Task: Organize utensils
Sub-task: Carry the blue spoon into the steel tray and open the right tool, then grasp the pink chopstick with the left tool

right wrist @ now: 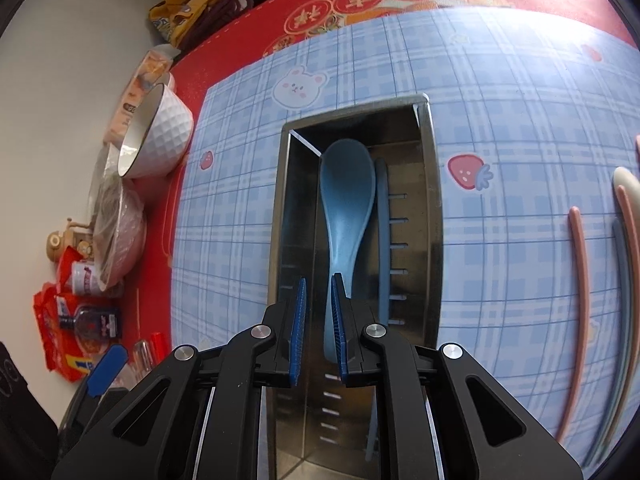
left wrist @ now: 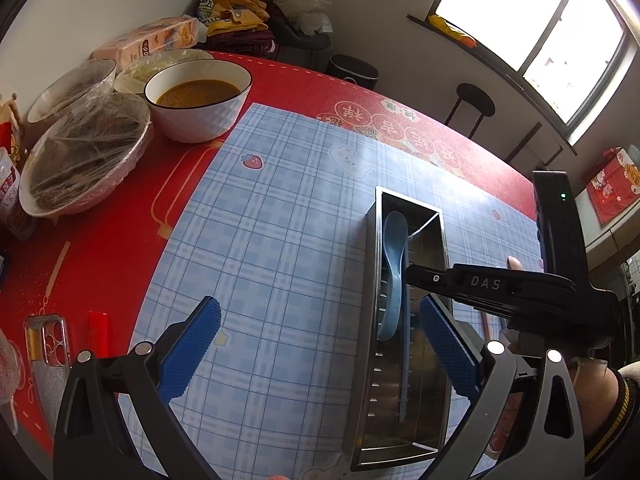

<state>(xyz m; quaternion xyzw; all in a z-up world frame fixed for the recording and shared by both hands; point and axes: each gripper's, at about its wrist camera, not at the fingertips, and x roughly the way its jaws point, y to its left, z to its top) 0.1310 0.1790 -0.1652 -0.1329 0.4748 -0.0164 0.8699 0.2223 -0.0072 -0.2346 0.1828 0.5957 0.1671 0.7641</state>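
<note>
While both grippers sit over the table:
Right gripper [right wrist: 319, 320]: jaws narrowly parted, empty, above spoon handle.
Left gripper [left wrist: 320, 344]: jaws wide apart, empty.
Light-blue plastic spoon [right wrist: 346, 200]: lying inside rectangular stainless-steel utensil box [right wrist: 434, 200], beside blue chopstick [right wrist: 383, 236].
Box: on blue plaid mat [right wrist: 240, 208].

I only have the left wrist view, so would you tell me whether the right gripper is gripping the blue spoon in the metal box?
Observer: In the right wrist view, the right gripper has its fingers slightly apart with nothing between them. The blue spoon lies in the metal box.
Operator: Thank you. Are any utensils outside the box?
Observer: Yes, a pink chopstick and what looks like a beige spoon lie on the checked mat, at that view's right edge.
</note>
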